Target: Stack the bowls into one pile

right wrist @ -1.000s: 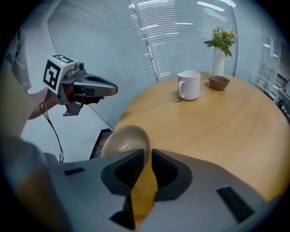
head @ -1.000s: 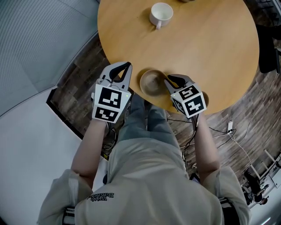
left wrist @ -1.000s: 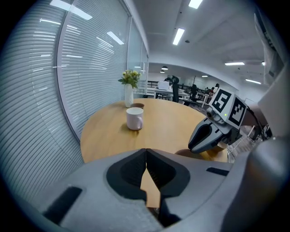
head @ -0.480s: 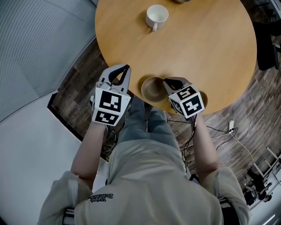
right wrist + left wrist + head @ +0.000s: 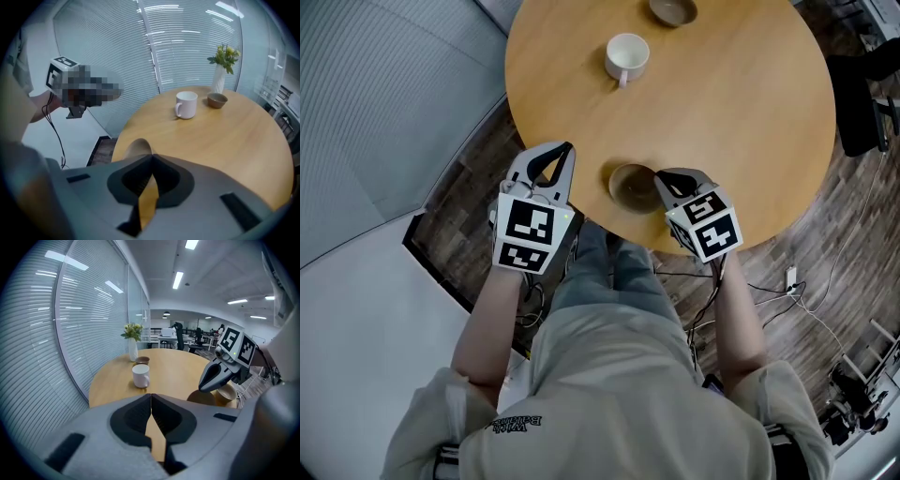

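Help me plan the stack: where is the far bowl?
The far bowl sits at the table's far edge in the head view, just beyond the white mug, beside the vase.

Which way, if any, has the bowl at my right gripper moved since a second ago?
Yes. The bowl, held by the right gripper, has shifted away from the near edge of the table, toward the white mug.

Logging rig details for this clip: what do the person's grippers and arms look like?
Both the left gripper and right gripper have light grey moulded bodies with black textured jaws. Each carries a cube with black-and-white square markers. The person wears a pale beige short-sleeved T-shirt.
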Tool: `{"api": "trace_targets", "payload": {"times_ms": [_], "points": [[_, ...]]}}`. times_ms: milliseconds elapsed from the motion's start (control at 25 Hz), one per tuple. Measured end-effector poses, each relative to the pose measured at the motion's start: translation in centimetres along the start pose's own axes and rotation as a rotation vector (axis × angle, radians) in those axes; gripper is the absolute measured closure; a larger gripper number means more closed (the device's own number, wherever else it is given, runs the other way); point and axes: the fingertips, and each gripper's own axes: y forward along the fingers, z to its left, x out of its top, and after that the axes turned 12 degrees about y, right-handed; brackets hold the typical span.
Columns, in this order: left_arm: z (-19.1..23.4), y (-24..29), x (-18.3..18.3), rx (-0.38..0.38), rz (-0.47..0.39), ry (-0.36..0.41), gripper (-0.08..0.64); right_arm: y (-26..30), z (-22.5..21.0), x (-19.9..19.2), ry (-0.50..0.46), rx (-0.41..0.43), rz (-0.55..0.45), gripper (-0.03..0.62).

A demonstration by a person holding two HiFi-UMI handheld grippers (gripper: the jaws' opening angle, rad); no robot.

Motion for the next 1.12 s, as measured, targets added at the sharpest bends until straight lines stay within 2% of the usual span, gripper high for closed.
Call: {"api": "trace_targets", "payload": {"times_ms": [480, 1120], "points": [[4.3, -2.7, 5.9, 0.103, -0.081, 0.056, 0.538, -6.4, -1.3, 7.5, -0.015, -0.054, -0.167, 0.563], [6.7, -5.4, 13.8, 0.163, -0.181, 0.136, 0.538, -16.0, -1.0, 14.8, -0.02, -0.087, -0.39, 0.563]]}}
